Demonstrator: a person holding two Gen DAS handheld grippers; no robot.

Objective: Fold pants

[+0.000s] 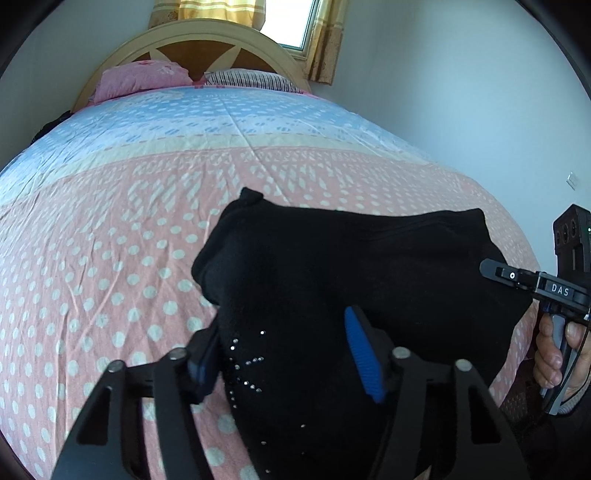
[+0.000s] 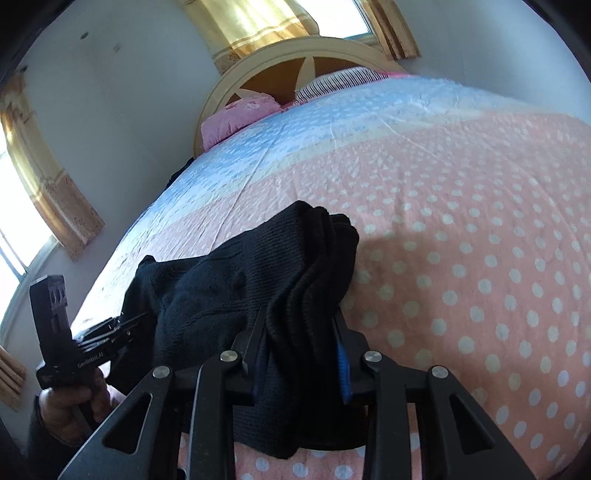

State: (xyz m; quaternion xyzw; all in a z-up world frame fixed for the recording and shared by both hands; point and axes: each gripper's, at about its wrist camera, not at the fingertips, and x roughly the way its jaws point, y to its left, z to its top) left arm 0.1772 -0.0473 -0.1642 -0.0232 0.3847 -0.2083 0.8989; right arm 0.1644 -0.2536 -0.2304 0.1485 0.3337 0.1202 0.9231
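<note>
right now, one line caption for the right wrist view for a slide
Right gripper pinching the bunched edge of black pants on a polka-dot bed, left gripper alongside.

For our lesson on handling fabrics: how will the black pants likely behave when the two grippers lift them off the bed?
The black pants look soft and knitted, so they will probably sag between the left gripper and the right gripper. The layered folds may slip apart.

Wide bed (image 1: 110, 229) fills the room, its spread pink with white dots, turning pale blue toward the arched cream headboard (image 1: 207, 37). A pink pillow (image 1: 136, 77) and a striped pillow (image 1: 251, 79) lean there. Daylight pours through the window (image 1: 288, 22) behind gold curtains (image 1: 325, 40); walls (image 1: 461, 92) plain white.
</note>
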